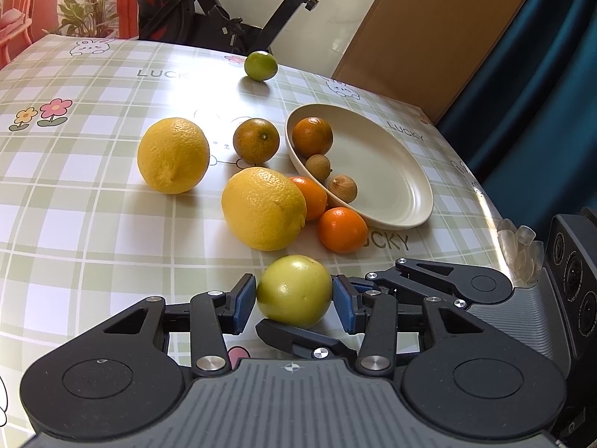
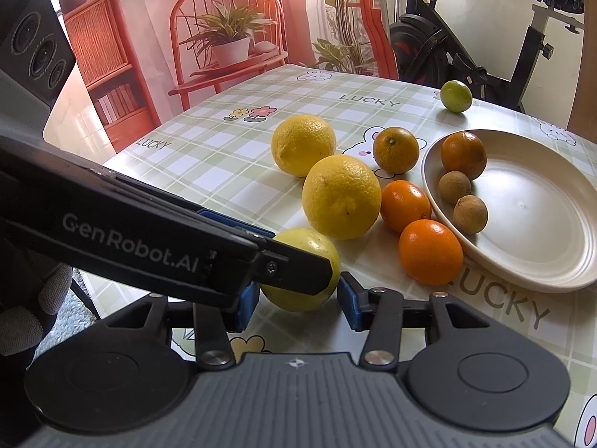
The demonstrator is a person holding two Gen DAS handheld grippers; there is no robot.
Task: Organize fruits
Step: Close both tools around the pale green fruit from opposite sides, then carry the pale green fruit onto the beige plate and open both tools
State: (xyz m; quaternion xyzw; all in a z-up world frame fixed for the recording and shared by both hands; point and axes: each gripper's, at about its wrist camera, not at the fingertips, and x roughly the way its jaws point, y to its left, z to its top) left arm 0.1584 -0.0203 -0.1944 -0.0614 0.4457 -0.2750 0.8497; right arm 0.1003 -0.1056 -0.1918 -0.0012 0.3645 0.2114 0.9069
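Over on the left wrist view, the left gripper (image 1: 294, 300) is clamping a pale yellow-green fruit (image 1: 294, 291), both blue pads (image 1: 241, 304) pressing its sides. A black finger of the right gripper (image 1: 298, 334) is poking in underneath that same fruit from the right. Ahead on the checked tablecloth (image 1: 93, 224), a big lemon (image 1: 263, 209) is sitting just beyond the held fruit, with a second lemon (image 1: 173, 155) off to the left and further back. Two small oranges are lying by the plate: one (image 1: 342, 230) touching the cream plate (image 1: 391, 183) at its near rim, the other (image 1: 311, 198) wedged between the big lemon and the plate. A greenish-orange mandarin (image 1: 256, 140) is resting just left of the plate. Inside the plate, a dark orange mandarin (image 1: 312, 137) and two brown longans (image 1: 318, 168) (image 1: 342, 188) are lining up along the left wall. A green lime (image 1: 261, 66) is sitting alone near the far table edge.

Switching to the right wrist view, the right gripper (image 2: 298, 300) is also straddling the pale yellow-green fruit (image 2: 294, 291), jaws set narrow; the left gripper's arm (image 2: 149, 239) is crossing in front, so I cannot tell whether these pads are really pressing. A gloved hand (image 2: 30, 306) is showing at the left edge. The lemons (image 2: 341, 197) (image 2: 303, 145), oranges (image 2: 430, 252) (image 2: 405, 206) and plate (image 2: 541, 224) are spreading out ahead, the lime (image 2: 455, 96) far back near an exercise bike (image 2: 485, 37).
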